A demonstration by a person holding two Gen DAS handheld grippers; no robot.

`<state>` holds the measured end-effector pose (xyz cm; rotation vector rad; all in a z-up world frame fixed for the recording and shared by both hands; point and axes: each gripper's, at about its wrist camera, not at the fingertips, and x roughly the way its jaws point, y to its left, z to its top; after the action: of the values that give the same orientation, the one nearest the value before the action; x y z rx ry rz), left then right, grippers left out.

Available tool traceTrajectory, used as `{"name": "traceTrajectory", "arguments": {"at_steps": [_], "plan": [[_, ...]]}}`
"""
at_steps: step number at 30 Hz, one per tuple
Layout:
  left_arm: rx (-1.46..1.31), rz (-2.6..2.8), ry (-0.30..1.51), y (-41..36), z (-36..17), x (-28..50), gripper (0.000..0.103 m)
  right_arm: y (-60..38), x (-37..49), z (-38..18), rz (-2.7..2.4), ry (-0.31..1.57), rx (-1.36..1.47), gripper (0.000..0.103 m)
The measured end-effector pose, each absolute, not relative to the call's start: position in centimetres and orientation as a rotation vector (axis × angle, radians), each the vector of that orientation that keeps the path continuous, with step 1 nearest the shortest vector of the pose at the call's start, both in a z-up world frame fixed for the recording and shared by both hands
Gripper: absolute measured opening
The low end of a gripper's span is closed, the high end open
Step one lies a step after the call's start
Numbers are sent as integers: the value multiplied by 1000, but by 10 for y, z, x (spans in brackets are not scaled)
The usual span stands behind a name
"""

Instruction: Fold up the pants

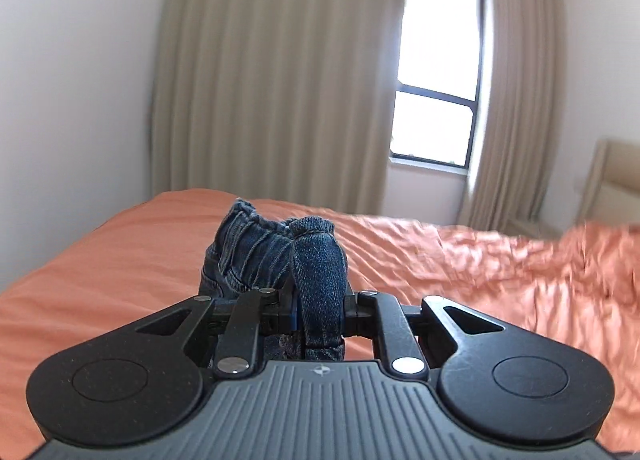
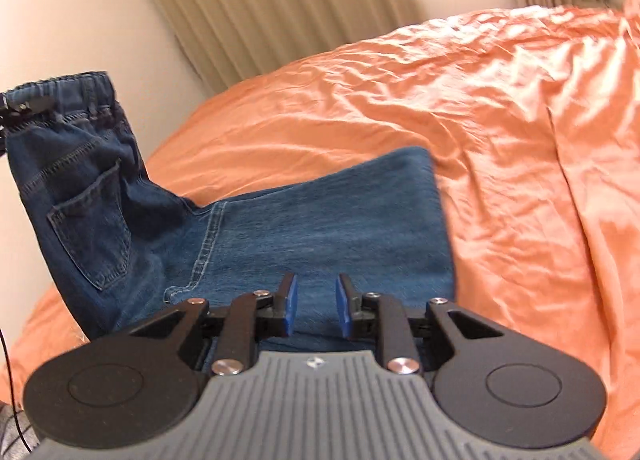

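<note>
Dark blue denim pants (image 2: 280,227) lie on an orange bed (image 2: 500,119). Their waist end with the elastic band and back pocket is lifted at the left of the right wrist view. My left gripper (image 1: 318,310) is shut on the bunched waistband (image 1: 276,252) and holds it above the bed. It shows at the far left of the right wrist view (image 2: 24,107). My right gripper (image 2: 316,304) is open and empty, its blue pads (image 2: 292,308) just above the flat leg part of the pants.
A wrinkled orange sheet (image 1: 460,260) covers the bed. Beige curtains (image 1: 272,71) and a window (image 1: 438,63) stand behind it. A white wall (image 1: 72,79) is at the left. A beige headboard (image 1: 612,175) is at the far right.
</note>
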<state>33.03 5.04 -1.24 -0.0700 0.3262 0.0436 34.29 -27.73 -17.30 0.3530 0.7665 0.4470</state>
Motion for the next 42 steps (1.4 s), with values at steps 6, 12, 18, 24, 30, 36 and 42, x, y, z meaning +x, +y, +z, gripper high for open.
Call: {"name": "traceTrajectory", "arguments": {"at_steps": [6, 12, 18, 24, 30, 36, 42], "plan": [[91, -61, 477, -62, -83, 359, 18, -300, 345, -186, 403, 782, 310, 18], [145, -145, 696, -111, -156, 344, 18, -310, 348, -199, 417, 849, 364, 20], [33, -252, 869, -90, -165, 343, 35, -311, 350, -198, 412, 854, 364, 34], [-71, -403, 887, -77, -149, 347, 66, -323, 351, -194, 398, 830, 428, 41], [-82, -395, 819, -40, -120, 344, 66, -323, 370, -197, 509, 828, 644, 50], [-27, -208, 779, 19, -111, 356, 66, -302, 412, -224, 552, 933, 806, 51], [-111, -77, 783, 88, -121, 368, 66, -287, 461, -251, 578, 1025, 871, 43]]}}
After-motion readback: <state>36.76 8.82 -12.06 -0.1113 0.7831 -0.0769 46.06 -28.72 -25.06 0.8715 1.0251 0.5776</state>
